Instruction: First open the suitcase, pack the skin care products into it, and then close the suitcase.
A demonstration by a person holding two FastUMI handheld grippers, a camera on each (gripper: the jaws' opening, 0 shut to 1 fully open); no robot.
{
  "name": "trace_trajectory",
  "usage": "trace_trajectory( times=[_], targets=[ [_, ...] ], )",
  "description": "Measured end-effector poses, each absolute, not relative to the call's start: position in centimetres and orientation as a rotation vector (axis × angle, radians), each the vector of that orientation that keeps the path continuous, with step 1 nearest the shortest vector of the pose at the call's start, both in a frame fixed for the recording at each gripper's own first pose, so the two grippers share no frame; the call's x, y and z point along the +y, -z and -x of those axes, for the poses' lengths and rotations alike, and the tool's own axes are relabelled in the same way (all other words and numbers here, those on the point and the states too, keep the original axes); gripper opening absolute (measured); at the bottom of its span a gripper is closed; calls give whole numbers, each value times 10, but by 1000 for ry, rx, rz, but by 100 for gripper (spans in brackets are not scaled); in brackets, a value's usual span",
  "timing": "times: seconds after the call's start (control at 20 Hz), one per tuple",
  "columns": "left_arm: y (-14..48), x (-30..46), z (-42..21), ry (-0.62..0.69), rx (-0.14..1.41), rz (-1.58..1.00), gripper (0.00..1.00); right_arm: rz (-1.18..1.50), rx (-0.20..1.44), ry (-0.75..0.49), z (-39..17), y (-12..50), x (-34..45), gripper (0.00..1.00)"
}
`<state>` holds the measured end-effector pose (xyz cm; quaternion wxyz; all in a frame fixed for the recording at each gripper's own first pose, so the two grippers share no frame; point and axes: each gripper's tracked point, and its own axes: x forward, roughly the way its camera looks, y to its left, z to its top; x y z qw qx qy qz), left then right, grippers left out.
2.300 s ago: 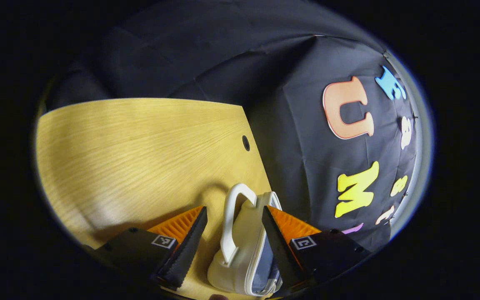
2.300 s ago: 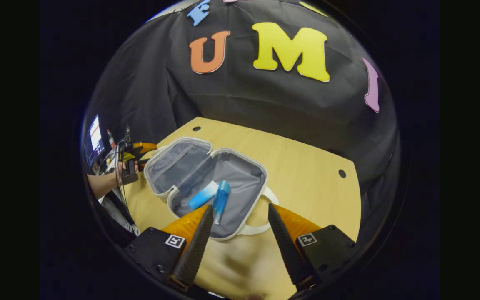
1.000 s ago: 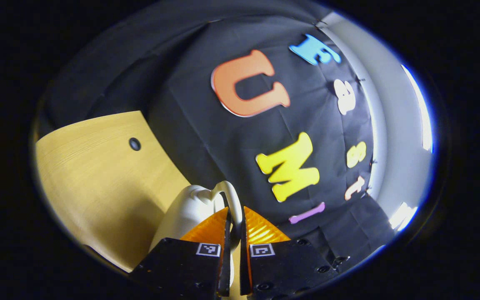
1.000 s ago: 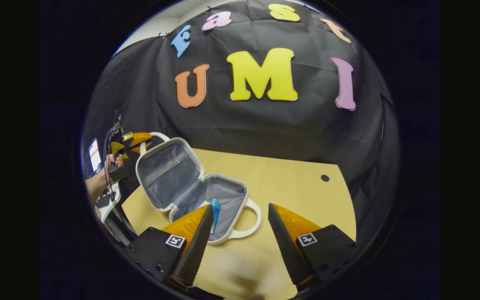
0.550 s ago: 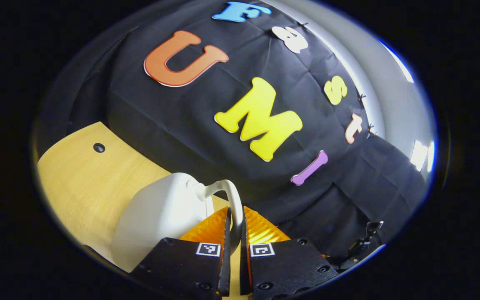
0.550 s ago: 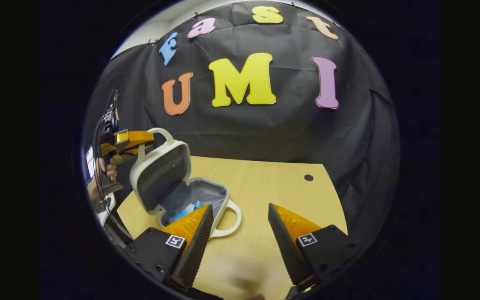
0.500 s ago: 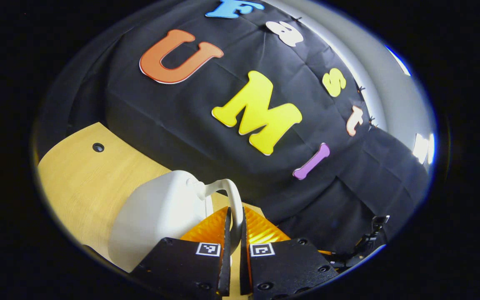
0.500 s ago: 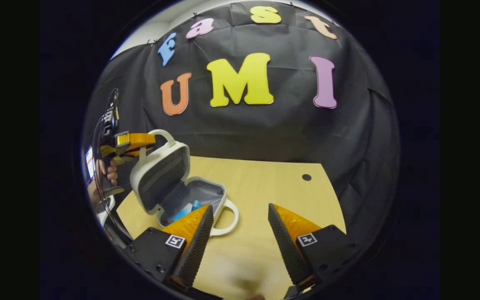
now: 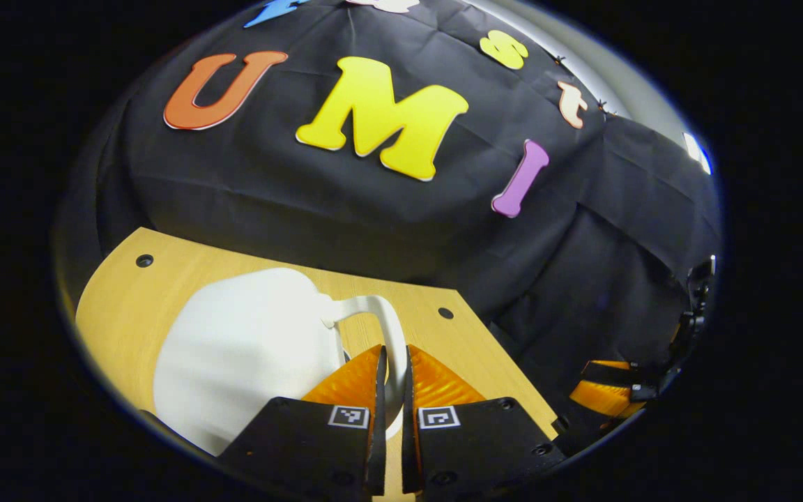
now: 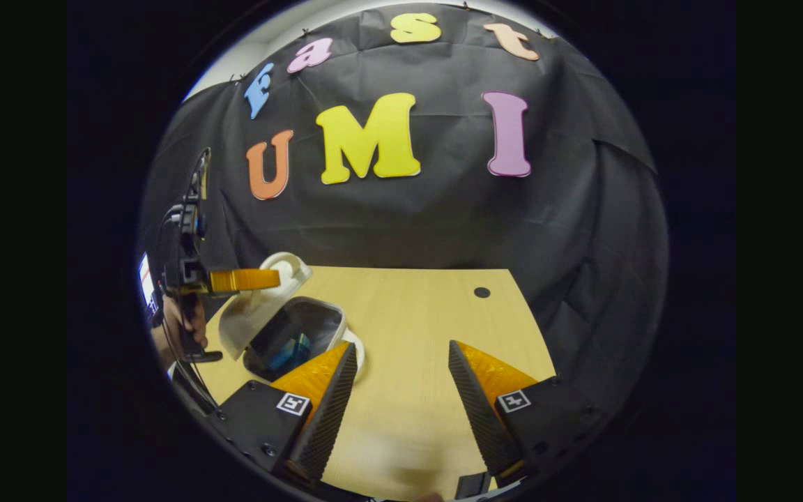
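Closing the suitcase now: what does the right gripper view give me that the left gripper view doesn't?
Right gripper view: the gap left under the lid, with blue skin care products inside the shell.

Left gripper view: the left hand-held gripper shut on the lid's handle up close, and the lid's white outer back.

Both: the suitcase, the wooden table, and the other hand-held gripper off at the edge.

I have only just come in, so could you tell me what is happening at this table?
A person is packing a small white suitcase on a wooden table. The left gripper is shut on the lid's handle and holds the lid tilted partway over the base, not yet closed. Blue skin care products lie inside the gap. The right gripper hangs open over the table beside the case, holding nothing.
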<state>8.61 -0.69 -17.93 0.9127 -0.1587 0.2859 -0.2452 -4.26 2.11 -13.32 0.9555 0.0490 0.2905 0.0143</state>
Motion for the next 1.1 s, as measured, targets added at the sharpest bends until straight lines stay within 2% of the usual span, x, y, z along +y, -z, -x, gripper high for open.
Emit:
trace_trajectory(
  times=[0.4, 0.45, 0.5, 0.7, 0.85, 0.95, 1.05, 1.1],
  targets=[
    [273, -67, -55, 523, 758, 95, 12, -103, 624, 68, 60, 140, -32, 80],
    [283, -73, -54, 523, 771, 70, 12, -105, 624, 75, 61, 139, -36, 77],
    [289, -75, -53, 523, 780, 41, 12, -106, 626, 78, 61, 140, -37, 80],
    [308, -81, -48, 486, 806, -38, 12, -106, 640, 71, 61, 143, -39, 80],
    [312, -85, -49, 484, 825, -66, 17, -98, 642, 54, 59, 142, -38, 80],
    [312, -92, -43, 512, 852, -33, 24, -95, 644, 43, 56, 143, -37, 80],
    [303, -94, -40, 514, 849, -12, 39, -101, 650, 26, 54, 145, -34, 80],
    [296, -96, -38, 518, 841, -10, 61, -104, 653, 14, 53, 146, -32, 80]
  ],
)
